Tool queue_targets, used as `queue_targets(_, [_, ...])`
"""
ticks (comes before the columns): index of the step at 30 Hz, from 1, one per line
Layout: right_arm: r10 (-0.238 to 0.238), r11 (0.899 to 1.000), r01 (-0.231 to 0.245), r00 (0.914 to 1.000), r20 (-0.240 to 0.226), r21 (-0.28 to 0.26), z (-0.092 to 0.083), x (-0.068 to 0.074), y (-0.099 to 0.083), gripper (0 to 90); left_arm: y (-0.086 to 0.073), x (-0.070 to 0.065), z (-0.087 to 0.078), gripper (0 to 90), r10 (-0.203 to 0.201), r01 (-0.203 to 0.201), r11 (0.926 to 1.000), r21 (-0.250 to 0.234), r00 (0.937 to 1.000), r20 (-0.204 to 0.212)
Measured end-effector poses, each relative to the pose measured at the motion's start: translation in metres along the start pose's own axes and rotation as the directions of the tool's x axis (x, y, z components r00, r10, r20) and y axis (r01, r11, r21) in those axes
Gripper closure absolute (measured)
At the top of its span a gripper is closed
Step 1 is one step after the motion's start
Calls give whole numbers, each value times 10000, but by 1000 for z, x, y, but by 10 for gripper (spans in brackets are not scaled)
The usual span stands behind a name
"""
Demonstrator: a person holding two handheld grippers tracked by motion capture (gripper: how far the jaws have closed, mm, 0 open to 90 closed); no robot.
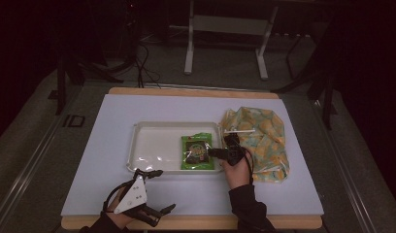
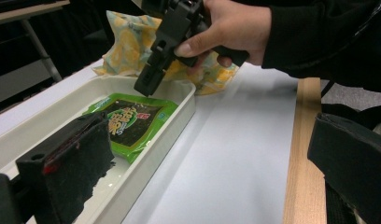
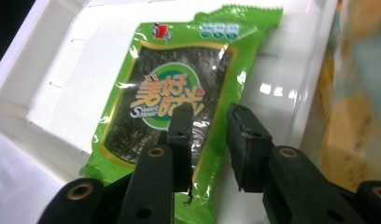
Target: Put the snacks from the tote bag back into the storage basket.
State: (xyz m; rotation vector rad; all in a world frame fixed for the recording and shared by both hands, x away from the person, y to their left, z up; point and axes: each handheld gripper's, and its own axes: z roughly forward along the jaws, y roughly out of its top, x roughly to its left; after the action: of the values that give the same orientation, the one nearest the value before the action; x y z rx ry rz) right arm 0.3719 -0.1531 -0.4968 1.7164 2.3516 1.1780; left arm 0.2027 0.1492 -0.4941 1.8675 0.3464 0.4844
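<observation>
From the high view we see the whole layout: a white tray (image 1: 152,145) in the middle of a pale table sheet (image 1: 108,165), a green snack packet (image 1: 197,152) lying flat at the tray's right end, and a yellow patterned bag (image 1: 264,141) crumpled on the sheet just right of the tray. The right gripper (image 1: 220,152) sits at the packet's right edge, and the left gripper (image 1: 157,191) rests near the table's front edge, below the tray's left corner.

The right gripper view gives us what the high view cannot: the packet's print (image 3: 167,100), orange lettering on a green oval over a dark window, and the right gripper (image 3: 209,123) with its jaws parted a little, hovering over the lower part of the packet with nothing pinched between the pads.

The left gripper view shows us the side-on relation: the right gripper (image 2: 144,88) tips down above the packet (image 2: 132,122), clear of it. The left gripper's own jaws stand wide apart, one over the tray (image 2: 146,156) and one past the wooden table edge (image 2: 307,154), holding nothing.

The tray holds the packet alone. The packet's long axis runs front to back across the tray, its serrated top end pointing away from the person.
</observation>
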Motion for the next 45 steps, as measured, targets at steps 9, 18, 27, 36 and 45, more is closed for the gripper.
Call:
queue_targets(9, [-830,9965,828,9958,-391,-60,-9,14,12,640,0,0,0,5,-4,4,10000,-7,10000,-3])
queue_targets(18, [-1684,9857,1677,9845,-483,-174,-22,23,21,571,0,0,0,5,-28,28,10000,-2,10000,-5])
queue_targets(27, [-2126,9733,2078,9762,-422,-977,-43,24,35,389,0,0,0,5,-8,8,10000,11,10000,0])
queue_targets(36, [-2605,9491,2635,9646,399,-1724,-72,12,48,281,0,0,0,5,-49,49,10000,-1,10000,4])
queue_targets(45, [-2537,9475,2559,9666,365,-1920,-92,-11,48,169,0,0,1,5,-53,53,10000,30,10000,14])
